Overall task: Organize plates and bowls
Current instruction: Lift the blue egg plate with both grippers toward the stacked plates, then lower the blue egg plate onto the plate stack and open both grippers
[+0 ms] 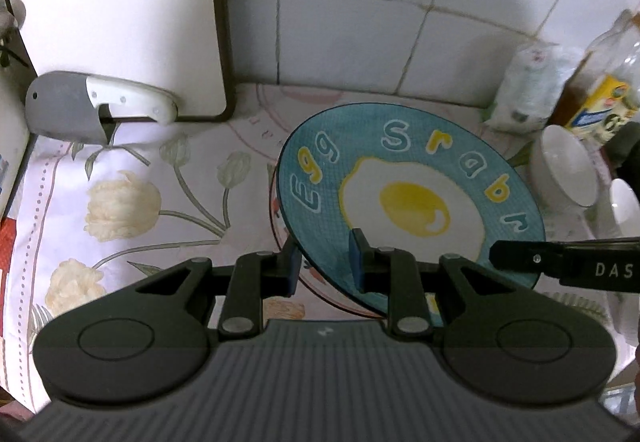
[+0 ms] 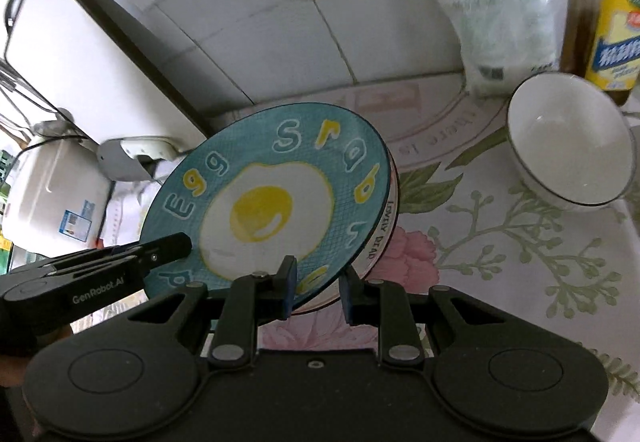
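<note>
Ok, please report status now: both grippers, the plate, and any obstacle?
Left gripper and right gripper: both straddle the blue egg plate rim, grip unclear. Plate tilted, over another dish. White bowl close on the right.

Black left gripper (image 1: 326, 262), blue-padded jaws; right gripper (image 2: 316, 288) identical; "GenRobot.AI" lettering.

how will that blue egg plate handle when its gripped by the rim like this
The blue egg plate looks like stiff glazed ceramic, so it won't flex but would likely chip if dropped. Its glossy face suggests a slippery rim. The left gripper and right gripper straddle only its edge while it's tilted, so it may pivot or slide.
</note>
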A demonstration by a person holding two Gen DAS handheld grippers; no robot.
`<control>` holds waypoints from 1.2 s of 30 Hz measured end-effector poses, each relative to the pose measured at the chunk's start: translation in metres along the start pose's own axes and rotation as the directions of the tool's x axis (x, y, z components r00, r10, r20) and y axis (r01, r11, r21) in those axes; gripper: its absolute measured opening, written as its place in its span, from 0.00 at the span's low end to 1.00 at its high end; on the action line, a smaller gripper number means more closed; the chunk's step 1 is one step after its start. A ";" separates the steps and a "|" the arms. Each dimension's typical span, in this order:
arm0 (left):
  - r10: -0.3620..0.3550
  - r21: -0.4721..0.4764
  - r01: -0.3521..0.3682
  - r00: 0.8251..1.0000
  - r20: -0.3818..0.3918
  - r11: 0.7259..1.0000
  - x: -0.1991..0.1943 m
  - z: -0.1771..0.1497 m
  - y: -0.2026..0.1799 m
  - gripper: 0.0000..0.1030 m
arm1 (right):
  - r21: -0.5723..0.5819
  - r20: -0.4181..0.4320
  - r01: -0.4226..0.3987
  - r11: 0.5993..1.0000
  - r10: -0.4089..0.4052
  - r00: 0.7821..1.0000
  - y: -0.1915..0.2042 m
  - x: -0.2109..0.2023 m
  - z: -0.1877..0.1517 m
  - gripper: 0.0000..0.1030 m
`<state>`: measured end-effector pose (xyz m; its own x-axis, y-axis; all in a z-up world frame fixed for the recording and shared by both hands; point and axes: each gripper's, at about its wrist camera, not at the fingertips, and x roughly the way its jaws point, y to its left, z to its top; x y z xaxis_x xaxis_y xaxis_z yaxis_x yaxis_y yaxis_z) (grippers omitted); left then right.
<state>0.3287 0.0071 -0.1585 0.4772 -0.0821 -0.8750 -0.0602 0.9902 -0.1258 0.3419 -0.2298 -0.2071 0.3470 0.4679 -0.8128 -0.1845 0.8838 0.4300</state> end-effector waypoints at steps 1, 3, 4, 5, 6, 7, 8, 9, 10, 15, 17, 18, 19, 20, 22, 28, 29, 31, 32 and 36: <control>0.003 -0.003 -0.003 1.000 -0.008 1.000 0.004 0.000 0.000 0.22 | 0.005 -0.010 0.001 1.000 -0.001 1.000 -0.002 0.005 0.002 0.26; 0.006 -0.011 -0.006 1.000 -0.023 1.000 0.011 0.001 0.001 0.22 | 0.009 -0.021 0.003 1.000 -0.003 1.000 -0.003 0.011 0.004 0.26; 0.007 -0.014 -0.008 1.000 -0.029 1.000 0.014 0.002 0.001 0.22 | 0.014 -0.028 0.003 1.000 -0.002 1.000 -0.004 0.014 0.005 0.26; 0.009 -0.018 -0.010 0.999 -0.033 1.000 0.017 0.002 0.001 0.22 | 0.013 -0.033 0.004 1.000 -0.004 0.999 -0.004 0.016 0.006 0.26; 0.010 -0.019 -0.011 0.999 -0.038 1.000 0.020 0.002 0.001 0.22 | 0.011 -0.038 0.007 1.000 -0.007 0.999 -0.005 0.019 0.007 0.26; 0.009 -0.020 -0.010 0.999 -0.042 1.000 0.022 0.003 0.001 0.22 | 0.010 -0.043 0.010 1.000 -0.009 0.999 -0.005 0.020 0.008 0.26; 0.009 -0.019 -0.010 0.999 -0.045 1.000 0.024 0.003 0.001 0.22 | 0.010 -0.046 0.012 1.000 -0.012 0.999 -0.006 0.022 0.008 0.26; 0.010 -0.022 -0.011 0.999 -0.048 1.000 0.026 0.003 0.002 0.22 | 0.006 -0.045 0.011 1.000 -0.011 0.999 -0.006 0.023 0.008 0.26; 0.010 -0.028 -0.012 0.999 -0.050 1.000 0.028 0.003 0.002 0.22 | 0.002 -0.044 0.011 1.000 -0.011 0.999 -0.006 0.024 0.009 0.26; -0.010 -0.063 0.004 0.995 -0.095 0.998 0.034 0.006 0.009 0.23 | 0.001 -0.072 0.026 1.000 -0.026 0.997 -0.005 0.030 0.009 0.28; -0.021 -0.091 0.010 0.993 -0.118 0.996 0.038 0.006 0.013 0.23 | -0.021 -0.071 0.049 0.999 -0.051 0.996 -0.002 0.031 0.009 0.28; -0.024 -0.099 0.011 0.992 -0.127 0.995 0.040 0.007 0.014 0.23 | -0.029 -0.074 0.062 0.998 -0.064 0.995 0.001 0.031 0.009 0.29; -0.023 -0.103 0.009 0.990 -0.137 0.995 0.041 0.008 0.014 0.23 | -0.038 -0.078 0.072 0.997 -0.075 0.994 0.003 0.032 0.010 0.31; -0.021 -0.106 0.005 0.989 -0.146 0.994 0.043 0.009 0.014 0.24 | -0.046 -0.081 0.078 0.996 -0.082 0.993 0.006 0.032 0.010 0.32; -0.020 -0.112 0.001 0.986 -0.167 0.994 0.047 0.011 0.015 0.25 | -0.066 -0.079 0.106 0.992 -0.111 0.991 0.011 0.033 0.011 0.34; -0.003 -0.123 -0.024 0.977 -0.215 0.992 0.058 0.010 0.015 0.28 | -0.116 -0.039 0.184 0.976 -0.189 0.981 0.024 0.035 0.006 0.35; 0.002 -0.120 -0.029 0.976 -0.220 0.992 0.059 0.010 0.015 0.28 | -0.119 -0.032 0.190 0.975 -0.195 0.980 0.026 0.035 0.004 0.35; 0.046 -0.074 -0.065 0.972 -0.232 0.995 0.060 0.011 0.010 0.27 | -0.138 -0.014 0.214 0.967 -0.218 0.976 0.030 0.034 0.001 0.35; 0.074 -0.044 -0.087 0.969 -0.236 0.995 0.060 0.012 0.006 0.27 | -0.154 0.001 0.237 0.959 -0.240 0.971 0.033 0.035 0.000 0.35; 0.084 0.000 -0.087 0.964 -0.251 0.996 0.057 0.015 0.000 0.27 | -0.197 0.024 0.336 0.921 -0.339 0.941 0.038 0.040 -0.009 0.35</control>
<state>0.3687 0.0043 -0.2018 0.2352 -0.0238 -0.9716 -0.1018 0.9936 -0.0490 0.3403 -0.1775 -0.2264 0.4111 0.1409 -0.9007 -0.2342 0.9711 0.0450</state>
